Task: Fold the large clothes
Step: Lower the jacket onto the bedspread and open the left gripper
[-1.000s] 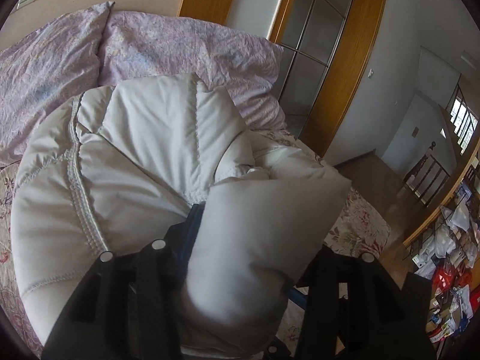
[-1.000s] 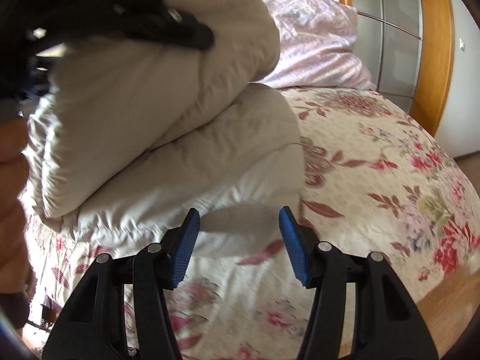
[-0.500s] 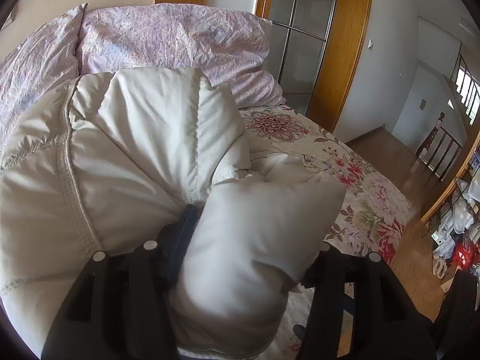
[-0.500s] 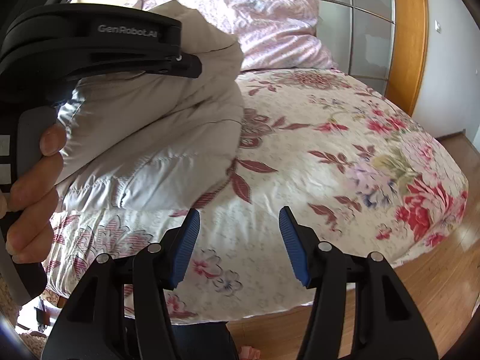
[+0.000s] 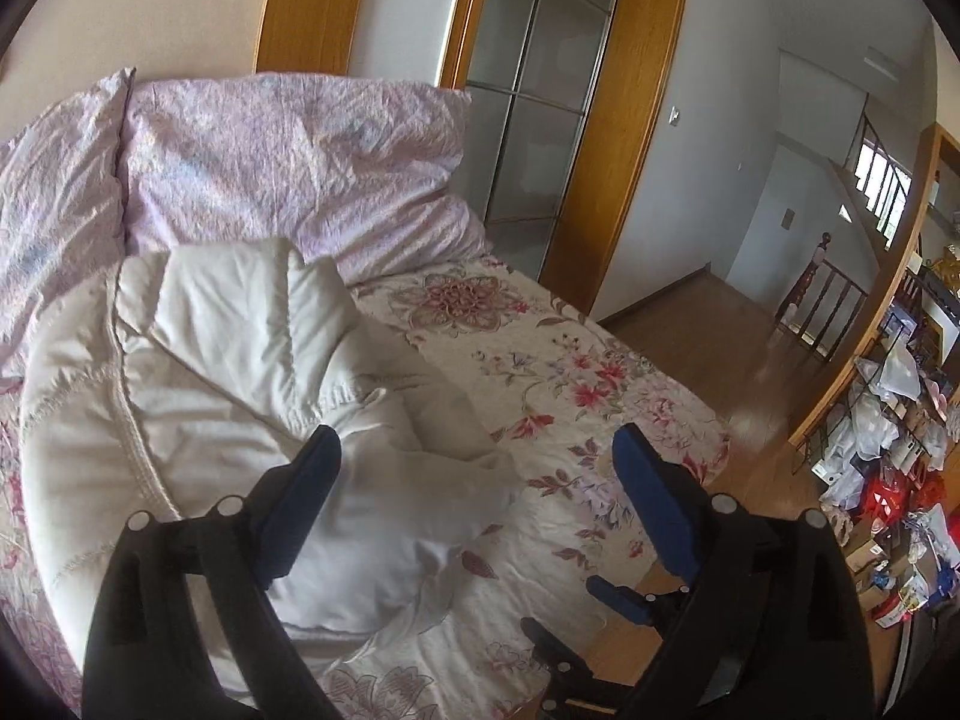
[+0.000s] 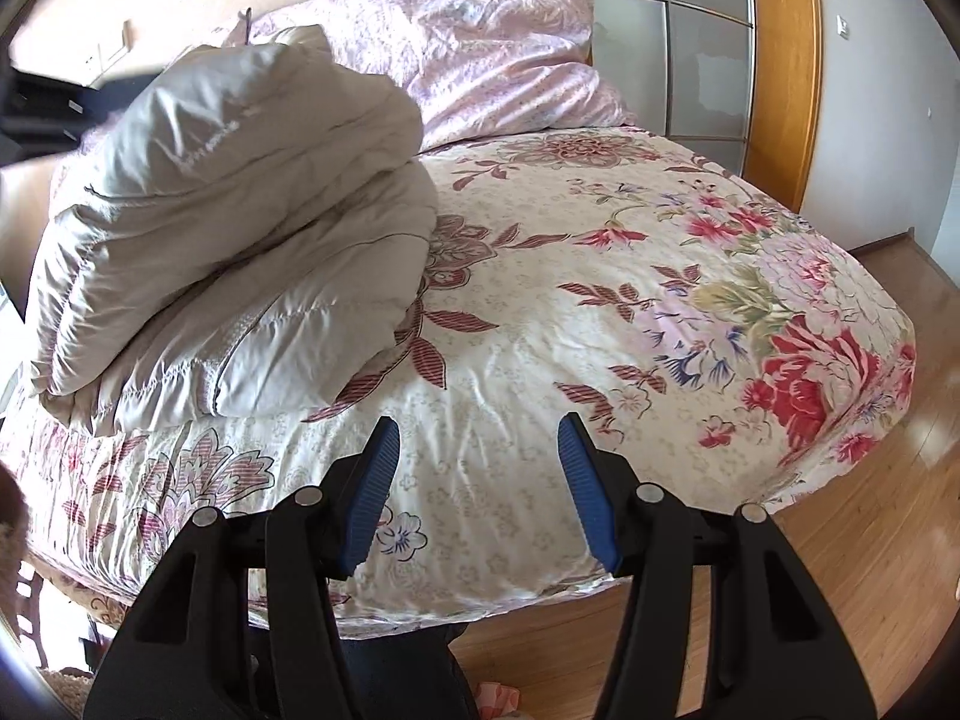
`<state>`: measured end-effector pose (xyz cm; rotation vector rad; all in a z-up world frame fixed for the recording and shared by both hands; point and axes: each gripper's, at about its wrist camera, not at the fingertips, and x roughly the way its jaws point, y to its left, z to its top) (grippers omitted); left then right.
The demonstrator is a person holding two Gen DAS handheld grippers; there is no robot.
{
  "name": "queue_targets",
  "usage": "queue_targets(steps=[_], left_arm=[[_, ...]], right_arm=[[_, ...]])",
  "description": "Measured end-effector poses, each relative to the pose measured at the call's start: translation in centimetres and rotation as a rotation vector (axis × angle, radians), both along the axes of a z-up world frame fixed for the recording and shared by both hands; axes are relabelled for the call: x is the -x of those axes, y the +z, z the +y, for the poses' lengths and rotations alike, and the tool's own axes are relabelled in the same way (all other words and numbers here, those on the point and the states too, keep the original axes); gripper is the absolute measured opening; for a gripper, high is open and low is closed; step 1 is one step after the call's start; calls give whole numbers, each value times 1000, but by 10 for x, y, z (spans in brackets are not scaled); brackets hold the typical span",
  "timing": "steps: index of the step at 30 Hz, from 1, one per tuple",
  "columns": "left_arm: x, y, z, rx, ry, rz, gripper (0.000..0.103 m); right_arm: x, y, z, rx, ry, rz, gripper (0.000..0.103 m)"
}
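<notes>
Faint print on folded cream jacket [image 6: 240, 228], unreadable. Jacket lies on the bed [image 6: 600, 300], at 10 o'clock from right tool [image 6: 477, 498], jaws apart, empty. Left tool [image 5: 474, 498] just opened wide, jacket below, pads clear.

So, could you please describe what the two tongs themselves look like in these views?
Both look alike. The left tongs and the right tongs each have two matte black plastic arms with cut-out slots and round silver rivets at the pivots. Each arm ends in a blue pad; the right view shows them finely ribbed. No cables or lettering show on them, and no sleeve can be made out.
</notes>
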<state>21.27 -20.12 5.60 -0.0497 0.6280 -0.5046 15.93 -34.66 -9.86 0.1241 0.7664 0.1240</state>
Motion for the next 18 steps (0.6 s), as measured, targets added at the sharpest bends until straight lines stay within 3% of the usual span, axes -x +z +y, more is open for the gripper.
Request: queue_targets(steps=[3,6,12,14,18], left_arm=[[12,22,27,-15,90,-80,93],[12,29,63,-52,224,-104,93],[-12,7,132,-145,478,-88,93],[-24,-8,142,-177,504,-57,93],[-45,-44,134,-177,439,22,93]], right_arm=[[0,2,0,-4,-1,-11,57],[-1,4,1,-11,-1,-17,57],[-2,2,2,-21,-6,-14,57],[-3,2,2,-27,-9,-10,57],[-3,2,2,-30,-18,-14,57]])
